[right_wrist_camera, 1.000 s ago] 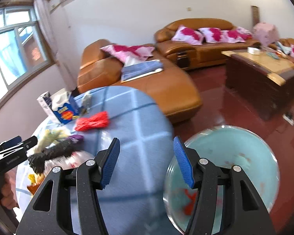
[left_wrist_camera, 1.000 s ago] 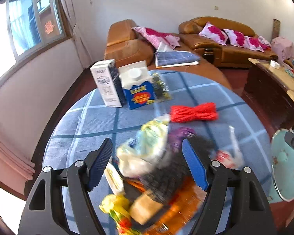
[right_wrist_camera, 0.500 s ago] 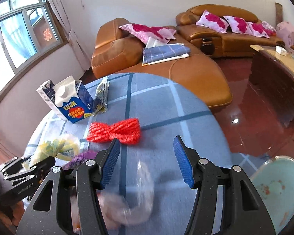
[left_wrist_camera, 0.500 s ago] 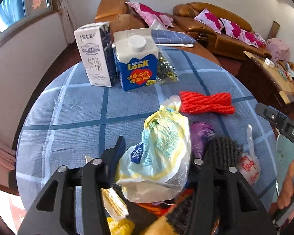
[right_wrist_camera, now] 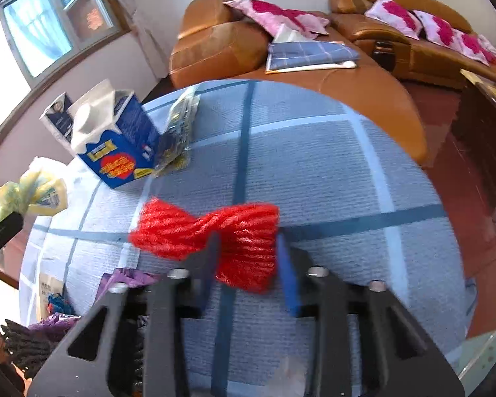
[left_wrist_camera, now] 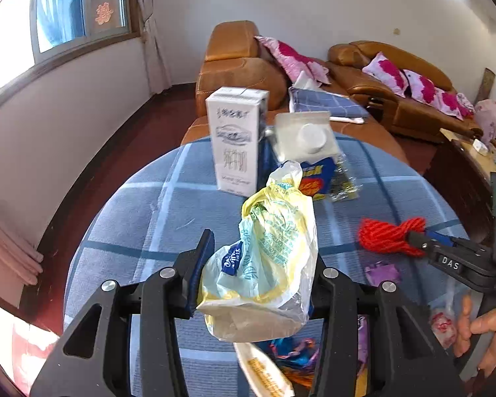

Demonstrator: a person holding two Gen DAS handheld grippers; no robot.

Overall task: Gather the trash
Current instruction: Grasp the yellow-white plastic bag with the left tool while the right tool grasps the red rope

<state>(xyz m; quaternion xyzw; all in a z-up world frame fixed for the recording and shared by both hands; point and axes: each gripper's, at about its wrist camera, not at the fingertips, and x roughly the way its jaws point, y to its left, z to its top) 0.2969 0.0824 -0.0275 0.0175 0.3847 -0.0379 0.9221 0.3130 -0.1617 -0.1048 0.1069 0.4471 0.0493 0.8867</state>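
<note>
Now, left gripper (left_wrist_camera: 258,284): you have it clenched on the crumpled yellow plastic bag (left_wrist_camera: 268,258), lifted clear of the blue checked tablecloth (left_wrist_camera: 142,218); its jaws have just been closing around that bag.
Right gripper (right_wrist_camera: 248,264): its jaws have just been closing with the red yarn bundle (right_wrist_camera: 205,231) between them; blur hides whether both pads press yet, though the left view shows the tips at the bundle's end.
Yarn's lie: flat on the cloth, long axis running left to right across your right gripper; you hold only its right lobe.
Nearer hand: your right; the left is busy.
Other trash: 2 cartons, white (left_wrist_camera: 236,139) and blue (right_wrist_camera: 119,145), stand farther back.
</note>
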